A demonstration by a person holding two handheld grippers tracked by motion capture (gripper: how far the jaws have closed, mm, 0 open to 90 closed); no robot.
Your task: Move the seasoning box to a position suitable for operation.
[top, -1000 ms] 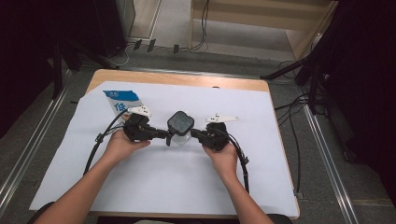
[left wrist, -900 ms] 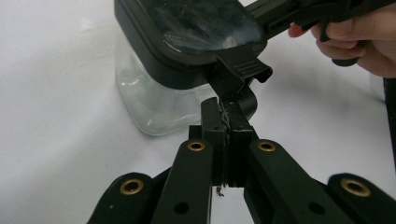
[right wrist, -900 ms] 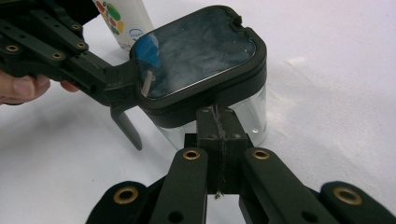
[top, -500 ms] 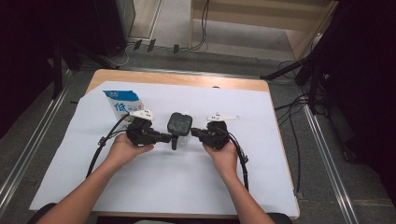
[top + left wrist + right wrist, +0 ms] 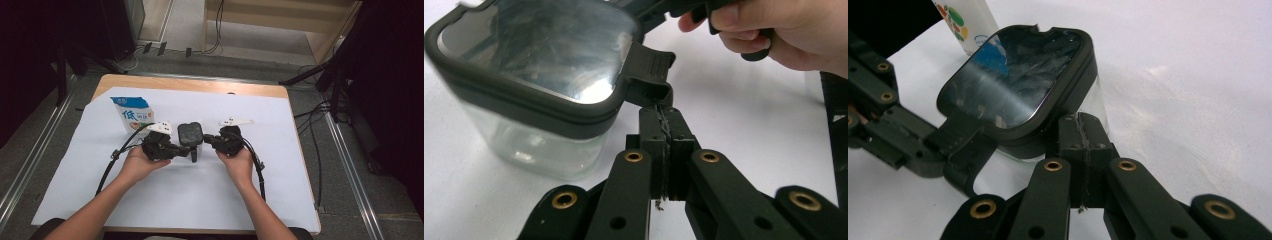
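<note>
On a white-covered wooden table [image 5: 150, 85] over grey flooring, both clenched claws, left gripper [image 5: 192, 152] and right gripper [image 5: 206, 139], flank a dark-lidded container [image 5: 189, 133]; a blue-white bag [image 5: 132, 112] bears one large character, unreadable.

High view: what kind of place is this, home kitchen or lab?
Most likely a lab or recording room, not a kitchen. The wooden table is covered with a plain white sheet, loose cables run across the bare floor, and metal rails flank the table.

Blue-and-white snack bag [image 5: 132, 113] standing at the far left of the white table cover [image 5: 200, 195], cables on the floor [image 5: 320, 130]
</note>
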